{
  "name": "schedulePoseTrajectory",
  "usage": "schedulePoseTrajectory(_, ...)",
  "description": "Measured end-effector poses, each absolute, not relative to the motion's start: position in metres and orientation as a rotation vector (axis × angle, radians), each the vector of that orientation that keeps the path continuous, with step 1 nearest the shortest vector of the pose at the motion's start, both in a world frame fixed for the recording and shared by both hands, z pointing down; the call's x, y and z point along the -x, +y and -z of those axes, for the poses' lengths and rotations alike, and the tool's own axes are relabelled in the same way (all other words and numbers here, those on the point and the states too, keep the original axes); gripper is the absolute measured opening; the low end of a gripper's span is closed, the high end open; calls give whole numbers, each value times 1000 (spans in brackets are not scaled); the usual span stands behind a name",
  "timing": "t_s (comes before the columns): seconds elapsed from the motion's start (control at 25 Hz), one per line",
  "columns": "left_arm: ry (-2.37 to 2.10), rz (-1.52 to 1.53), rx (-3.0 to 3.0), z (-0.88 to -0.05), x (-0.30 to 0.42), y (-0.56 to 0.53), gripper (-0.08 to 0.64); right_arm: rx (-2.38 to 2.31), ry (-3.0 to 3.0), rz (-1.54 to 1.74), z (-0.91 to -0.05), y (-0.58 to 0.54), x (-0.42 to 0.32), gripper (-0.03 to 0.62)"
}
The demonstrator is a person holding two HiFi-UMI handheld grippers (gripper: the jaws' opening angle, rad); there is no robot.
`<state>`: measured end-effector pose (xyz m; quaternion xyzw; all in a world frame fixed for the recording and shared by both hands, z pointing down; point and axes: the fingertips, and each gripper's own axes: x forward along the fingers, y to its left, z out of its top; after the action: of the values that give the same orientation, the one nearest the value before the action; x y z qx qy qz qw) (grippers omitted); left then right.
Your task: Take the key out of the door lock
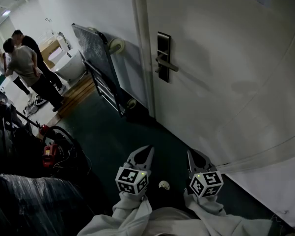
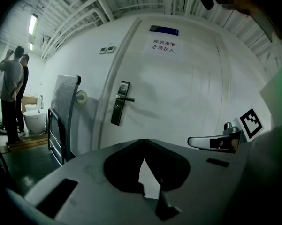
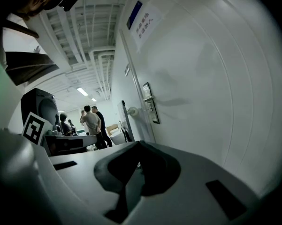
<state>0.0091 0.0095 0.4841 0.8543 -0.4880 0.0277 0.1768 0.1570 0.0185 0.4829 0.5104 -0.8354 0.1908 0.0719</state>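
Presently both claws hang low and near, over dark floor [image 1: 103, 132], well short of the door [image 1: 226, 58]. Left claw [image 1: 146, 151]: tips pressed together, nothing between them. Right claw [image 1: 193, 155]: tips likewise together, empty. Lock [image 1: 163, 43] is a dark upright plate near the door's left edge, far ahead and above both claws, with a handle [image 1: 168, 65] sticking out to the right. Key: too small to make out on the lock from any view. Cart [image 1: 94, 50] leans on the wall left of the door. People [image 1: 24, 63] stand at far left.
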Motion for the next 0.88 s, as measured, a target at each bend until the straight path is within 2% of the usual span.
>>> schedulePoseTrajectory(0.52,-1405,-97,-2393,-495,-8,4,14,-1489,-2517,-606,-496,13,-150,52)
schedulePoseTrajectory(0.88,-1416,-65,-2389,-492,-3,-41,14,-1479,-2526,-586,-494,-30,-145,52)
